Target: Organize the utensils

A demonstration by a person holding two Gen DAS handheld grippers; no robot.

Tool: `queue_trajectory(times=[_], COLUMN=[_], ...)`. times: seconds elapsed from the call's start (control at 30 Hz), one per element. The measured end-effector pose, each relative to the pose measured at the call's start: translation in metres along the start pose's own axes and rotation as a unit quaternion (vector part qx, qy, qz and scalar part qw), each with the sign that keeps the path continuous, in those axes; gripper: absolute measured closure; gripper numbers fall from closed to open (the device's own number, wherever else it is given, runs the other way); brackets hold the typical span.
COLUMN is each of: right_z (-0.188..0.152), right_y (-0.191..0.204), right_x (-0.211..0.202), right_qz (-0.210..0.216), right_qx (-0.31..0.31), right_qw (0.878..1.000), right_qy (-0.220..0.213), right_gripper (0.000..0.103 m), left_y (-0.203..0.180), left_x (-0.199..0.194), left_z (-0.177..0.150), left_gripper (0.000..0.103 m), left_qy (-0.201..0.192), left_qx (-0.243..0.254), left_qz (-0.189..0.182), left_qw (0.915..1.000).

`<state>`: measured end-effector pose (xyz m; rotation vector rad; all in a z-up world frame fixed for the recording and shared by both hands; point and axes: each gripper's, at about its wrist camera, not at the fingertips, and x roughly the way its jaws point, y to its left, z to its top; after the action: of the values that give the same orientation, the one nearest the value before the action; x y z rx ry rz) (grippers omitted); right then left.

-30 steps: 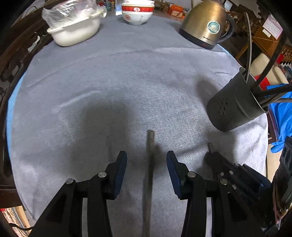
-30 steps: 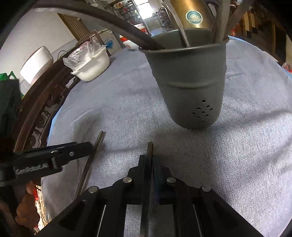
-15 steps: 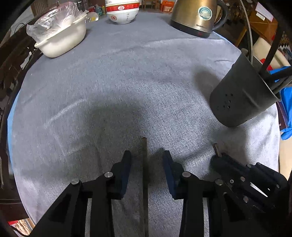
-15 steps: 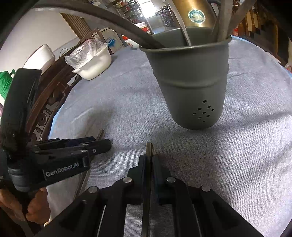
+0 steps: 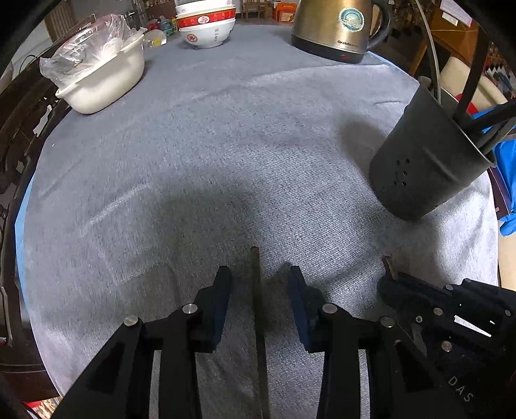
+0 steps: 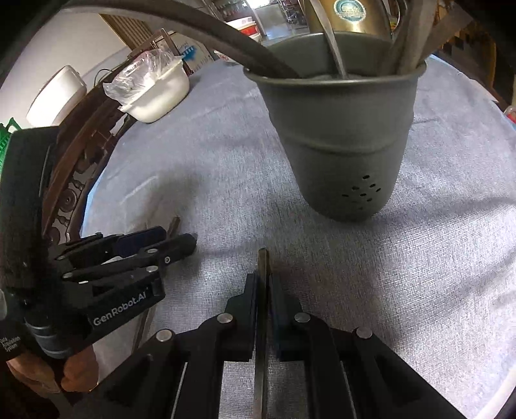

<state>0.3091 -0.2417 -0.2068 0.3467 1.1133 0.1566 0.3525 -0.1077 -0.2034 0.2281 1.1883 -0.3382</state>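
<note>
A dark chopstick [image 5: 258, 309] lies on the grey tablecloth between the open fingers of my left gripper [image 5: 259, 283], which straddles it without touching. My right gripper [image 6: 263, 283] is shut on a second dark chopstick [image 6: 262, 267], whose tip pokes out ahead toward the grey utensil holder [image 6: 342, 151]. The holder stands upright with several long utensils in it; it also shows in the left wrist view [image 5: 422, 167] at the right. The right gripper [image 5: 391, 274] appears at lower right in the left wrist view, and the left gripper [image 6: 174, 245] at left in the right wrist view.
A white tub with a plastic bag [image 5: 103, 80] sits at the far left, stacked red-rimmed bowls [image 5: 206, 25] and a gold electric kettle [image 5: 335, 29] at the back. The round table's edge [image 5: 29, 206] curves along the left, with a dark wooden chair beyond.
My left gripper has narrowed its opening around the lying chopstick and lowered toward it. My right gripper keeps its chopstick and has edged closer to the holder.
</note>
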Motion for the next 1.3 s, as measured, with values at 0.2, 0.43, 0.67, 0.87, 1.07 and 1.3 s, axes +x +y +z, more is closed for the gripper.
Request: queue_trajectory(times=[0.2,0.43,0.67,0.87,1.07,1.3], right_z=[-0.001,-0.002,-0.003,-0.005,0.003,0.007], right_y=[0.006,0.003,0.002,0.002,0.01,0.014], right_x=[0.001,0.0,-0.001,-0.003,0.002,0.006], right_qz=[-0.011,-0.008,-0.006,-0.008,-0.025,-0.029], right_qx=[-0.028,-0.027,-0.025,-0.023,-0.038,-0.055], right_qw=[1.0,1.0,1.0,1.0,0.998,0.997], right_qy=[-0.009,-0.013,-0.007,0.006,0.032,0.035], right_gripper=[0.093,0.093,0.094,0.094,0.092,0.092], left_y=[0.002,0.009,0.035,0.051,0.051,0.051], left_x=[0.001,0.0,-0.006,-0.019,-0.012,-0.006], left_z=[0.001,0.005,0.002,-0.007,-0.012,-0.005], left_gripper=[0.064,0.09,0.098,0.098,0.098,0.097], left_qy=[-0.004,-0.017,-0.009,-0.014,0.013,0.027], left_qx=[0.005,0.002,-0.051,-0.067,-0.071,-0.066], left_qz=[-0.001,-0.007,-0.051,-0.084,-0.088,-0.091], left_qw=[1.0,0.9998,0.9973,0.9941,0.9935,0.9933])
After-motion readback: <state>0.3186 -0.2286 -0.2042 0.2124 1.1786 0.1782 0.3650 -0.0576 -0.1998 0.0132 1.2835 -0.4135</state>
